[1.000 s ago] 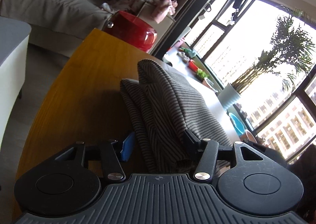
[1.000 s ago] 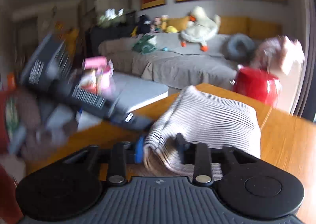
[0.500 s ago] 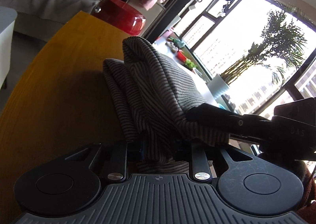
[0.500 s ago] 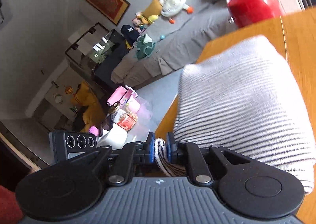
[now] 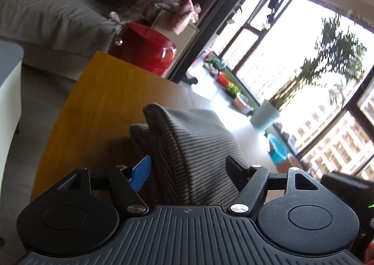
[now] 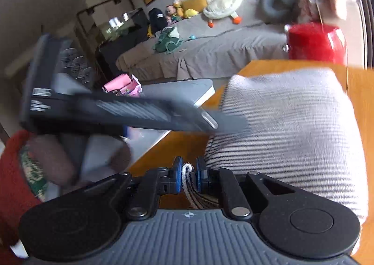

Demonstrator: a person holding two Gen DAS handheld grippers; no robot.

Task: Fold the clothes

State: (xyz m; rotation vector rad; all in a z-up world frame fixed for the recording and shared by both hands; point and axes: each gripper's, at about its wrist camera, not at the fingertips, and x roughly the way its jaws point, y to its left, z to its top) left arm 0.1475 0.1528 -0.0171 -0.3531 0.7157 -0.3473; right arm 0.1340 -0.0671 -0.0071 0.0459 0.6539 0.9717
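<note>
Striped folded garment (image 5: 194, 148) lies on the wooden table (image 5: 93, 111), its near end between the spread, opening jaws of the left gripper (image 5: 189, 171), while the right gripper (image 6: 188, 177) pinches its edge, its jaws easing apart.

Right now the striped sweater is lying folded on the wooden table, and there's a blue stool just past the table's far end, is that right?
Not quite: the stool is red, not blue. The left wrist view shows it just past the far end of the wooden table, and the right wrist view shows the same. The rest holds: the striped sweater lies folded on that table.
</note>
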